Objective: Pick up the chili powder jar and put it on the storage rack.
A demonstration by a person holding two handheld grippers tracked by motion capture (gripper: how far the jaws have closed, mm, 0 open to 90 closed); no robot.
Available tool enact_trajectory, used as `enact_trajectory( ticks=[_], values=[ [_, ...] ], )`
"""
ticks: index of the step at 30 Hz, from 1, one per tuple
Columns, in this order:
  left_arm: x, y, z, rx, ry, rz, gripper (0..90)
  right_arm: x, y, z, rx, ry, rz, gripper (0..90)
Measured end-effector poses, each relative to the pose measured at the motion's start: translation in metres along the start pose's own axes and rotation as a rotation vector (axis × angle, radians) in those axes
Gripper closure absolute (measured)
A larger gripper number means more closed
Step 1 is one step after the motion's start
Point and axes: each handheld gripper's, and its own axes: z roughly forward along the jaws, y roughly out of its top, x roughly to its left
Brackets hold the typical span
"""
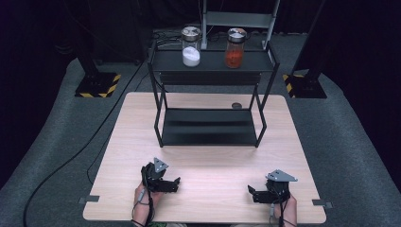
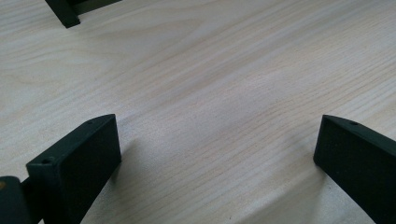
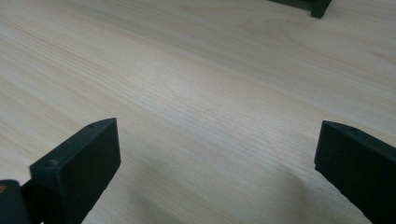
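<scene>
Both the left gripper (image 1: pixel 176 181) and the right gripper (image 1: pixel 251 191) rest on the wooden table (image 1: pixel 118 156), jaws spread wide and empty. The white-powder jar (image 1: pixel 191 46) and red-powder jar (image 1: pixel 234 48) stand upright on the black shelf rack's (image 1: pixel 210 60) top tier, straight ahead and well apart from both, each nearer its own side's gripper.

Left gripper (image 1: pixel 176 182) sits at about 7 o'clock in the high view, low over the near edge, held in the person's left hand (image 1: pixel 142 194) — jaws spread wide, nothing between them, tips pointing toward 3 o'clock. Grey three-cornered plate on top, cable trailing back along the forearm.

Right gripper (image 1: pixel 250 192) at about 5 o'clock, gripped by the right hand (image 1: pixel 286 205) — jaws likewise wide apart and empty, tips pointing toward 9 o'clock. The two grippers face each other, well apart.
</scene>
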Motion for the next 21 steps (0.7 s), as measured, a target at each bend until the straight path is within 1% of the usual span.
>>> enact_trajectory(
  ticks=[2, 3, 5, 7, 10, 14, 21],
  values=[
    [-0.0001, 0.0000, 0.0001, 0.000, 0.000, 0.000, 0.0, -0.0011, -0.0004, 0.0002, -0.003, 0.007, 0.004, 0.0],
    [-0.0002, 0.0001, 0.0002, -0.001, 0.001, 0.000, 0.0, -0.0018, 0.0006, 0.0015, 0.004, 0.012, 0.007, 0.0],
    [-0.0004, 0.0005, 0.0005, 0.000, 0.002, -0.001, 0.0, -0.0012, 0.0003, 0.0017, 0.001, 0.009, 0.006, 0.0],
    [-0.0005, 0.0006, 0.0007, 0.000, 0.002, -0.002, 0.0, -0.0026, 0.0002, 0.0017, 0.001, 0.013, 0.019, 0.0],
    [-0.0006, 0.0005, 0.0006, 0.000, 0.002, -0.002, 0.0, -0.0005, 0.0012, 0.0022, 0.006, 0.007, 0.005, 0.0],
    [-0.0005, 0.0005, 0.0007, 0.000, 0.003, 0.001, 0.0, 0.0017, 0.0058, 0.0048, 0.032, 0.002, -0.007, 0.0],
    [-0.0008, 0.0004, 0.0006, -0.001, 0.004, 0.002, 0.1, 0.0024, 0.0044, 0.0042, 0.024, -0.003, -0.004, 0.0]
  ],
)
